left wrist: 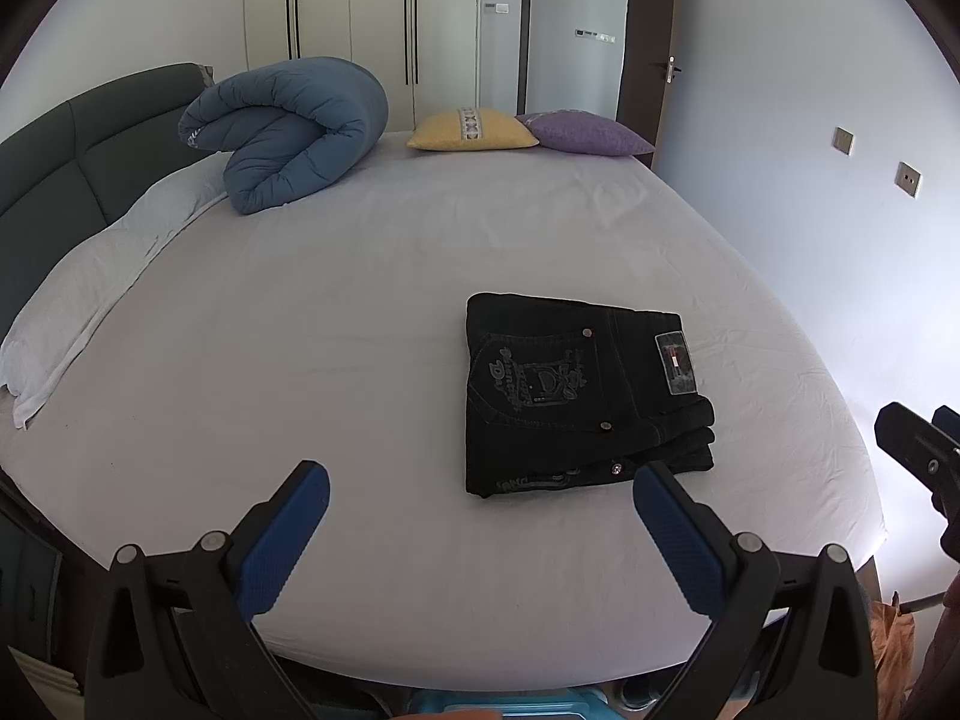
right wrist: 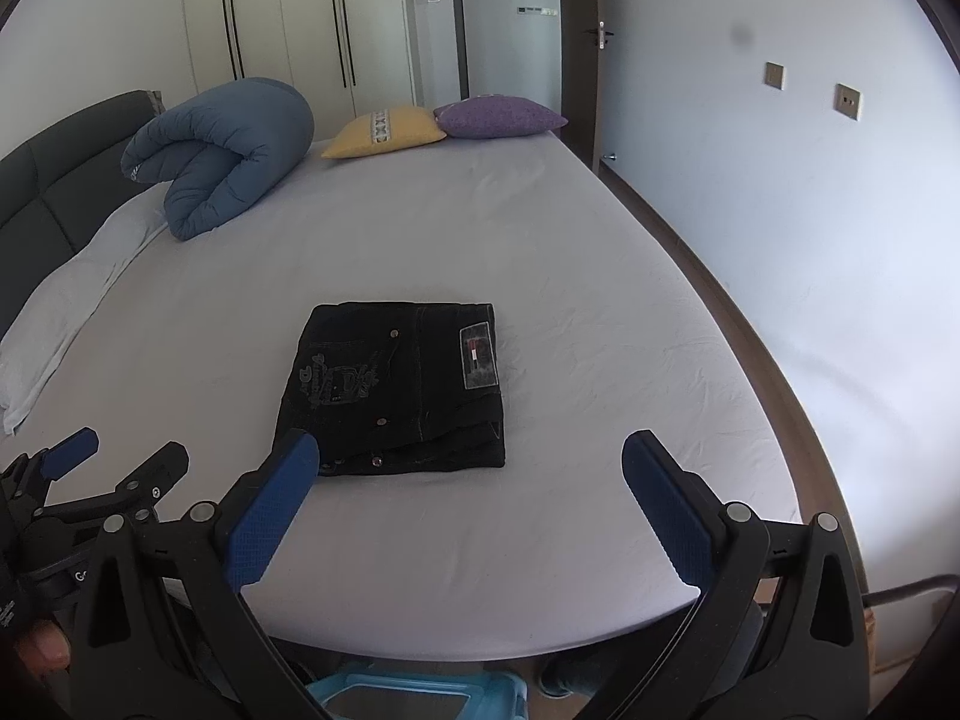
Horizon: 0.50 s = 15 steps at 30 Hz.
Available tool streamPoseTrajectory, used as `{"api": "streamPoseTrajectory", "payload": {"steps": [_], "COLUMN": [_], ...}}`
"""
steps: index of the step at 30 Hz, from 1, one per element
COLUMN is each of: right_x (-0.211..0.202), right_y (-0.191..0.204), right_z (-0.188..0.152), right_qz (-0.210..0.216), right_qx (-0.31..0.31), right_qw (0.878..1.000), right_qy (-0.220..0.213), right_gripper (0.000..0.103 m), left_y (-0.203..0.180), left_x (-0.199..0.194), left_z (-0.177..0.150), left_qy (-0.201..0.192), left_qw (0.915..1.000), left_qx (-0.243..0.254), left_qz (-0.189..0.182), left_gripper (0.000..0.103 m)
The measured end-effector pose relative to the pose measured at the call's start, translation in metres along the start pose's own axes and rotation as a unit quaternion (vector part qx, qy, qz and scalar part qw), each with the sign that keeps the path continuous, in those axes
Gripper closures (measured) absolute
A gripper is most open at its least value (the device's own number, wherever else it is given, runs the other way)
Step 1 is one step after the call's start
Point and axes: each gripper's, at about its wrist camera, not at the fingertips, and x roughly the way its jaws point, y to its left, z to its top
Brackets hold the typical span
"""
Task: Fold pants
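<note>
Folded black jeans (left wrist: pixel 576 396) lie as a compact, roughly square bundle on the white bed sheet (left wrist: pixel 360 312), toward the near edge of the bed and right of centre in the left wrist view. The embroidered back pocket (left wrist: pixel 528 378) faces up, with a rectangular brand patch (left wrist: pixel 676 362) on the waistband at the right side; the stacked layers show along the near and right edges.

The left gripper (left wrist: pixel 480 495) hovers above the near edge of the sheet with its blue-padded fingers (left wrist: pixel 288 534) spread wide, holding nothing; its right fingertip sits just at the near right corner of the jeans in that view, though contact cannot be confirmed. The right gripper (right wrist: pixel 468 465) is likewise spread wide and empty, its left fingertip overlapping the near left corner of the jeans (right wrist: pixel 396 390) in its own view. Each gripper appears at the edge of the other's picture.

At the far side of the bed, a rolled blue quilt (left wrist: pixel 288 132) rests at the left, beside a dark grey padded headboard (left wrist: pixel 66 150) and a white pillow (left wrist: pixel 90 300). A yellow cushion (left wrist: pixel 474 129) and a purple cushion (left wrist: pixel 585 132) lie touching at the far edge. Beyond stand white wardrobe doors (left wrist: pixel 360 18) and an open doorway (left wrist: pixel 576 30).
</note>
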Motion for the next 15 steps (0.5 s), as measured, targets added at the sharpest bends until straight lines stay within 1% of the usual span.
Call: {"api": "streamPoseTrajectory", "payload": {"steps": [6,15], "right_x": [0.0066,0.0079], "right_y": [-0.0004,0.0018], "right_z": [-0.0032,-0.0065], "right_qz": [0.003,0.003], "right_qx": [0.004,0.006], "right_qw": [1.000,1.000], "right_qy": [0.009,0.011], "right_gripper": [0.000,0.000], "left_y": [-0.0006,-0.0023], "left_x": [0.0027,0.0032], "left_z": [0.0001,0.0003], "left_qy": [-0.001,0.001], "left_qw": [1.0000,0.9999], "left_qx": [0.005,0.010], "left_qz": [-0.002,-0.004], "left_gripper": [0.000,0.000]}}
